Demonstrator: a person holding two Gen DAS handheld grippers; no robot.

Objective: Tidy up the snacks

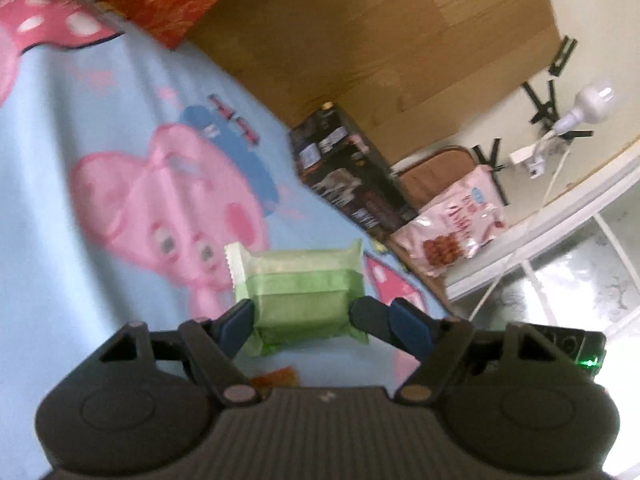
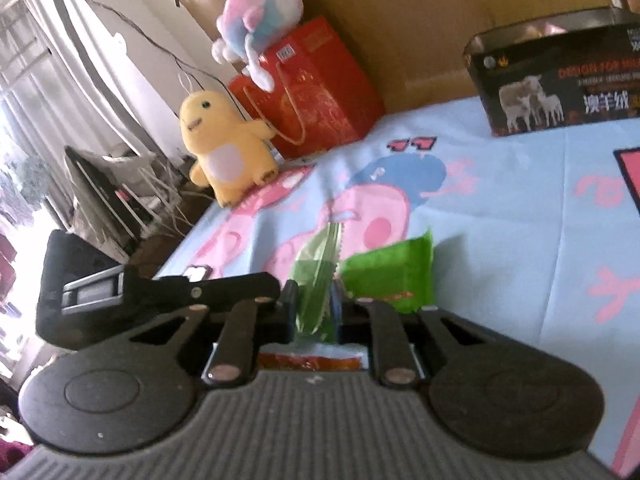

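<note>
My left gripper (image 1: pixel 301 314) is shut on a pale green snack packet (image 1: pixel 298 276), with one dark finger on each long side, just above the light blue cartoon bed sheet (image 1: pixel 100 152). My right gripper (image 2: pixel 316 308) is shut on the thin edge of a translucent green wrapper (image 2: pixel 318 272) that stands up between its nearly touching fingers. A bright green packet (image 2: pixel 390 276) lies on the sheet (image 2: pixel 500 216) just right of that gripper. An orange-red packet (image 2: pixel 308 362) shows under the right gripper, and a similar orange-red packet (image 1: pixel 276 378) lies under the left gripper.
A black box with a sheep picture (image 2: pixel 560 80) stands against the wooden headboard (image 1: pixel 400 40); the left wrist view shows this box (image 1: pixel 348 168) too. A pink snack bag (image 1: pixel 460 224) lies beyond it. A red gift bag (image 2: pixel 312 88) and a yellow plush (image 2: pixel 224 148) stand at the bed's far left corner.
</note>
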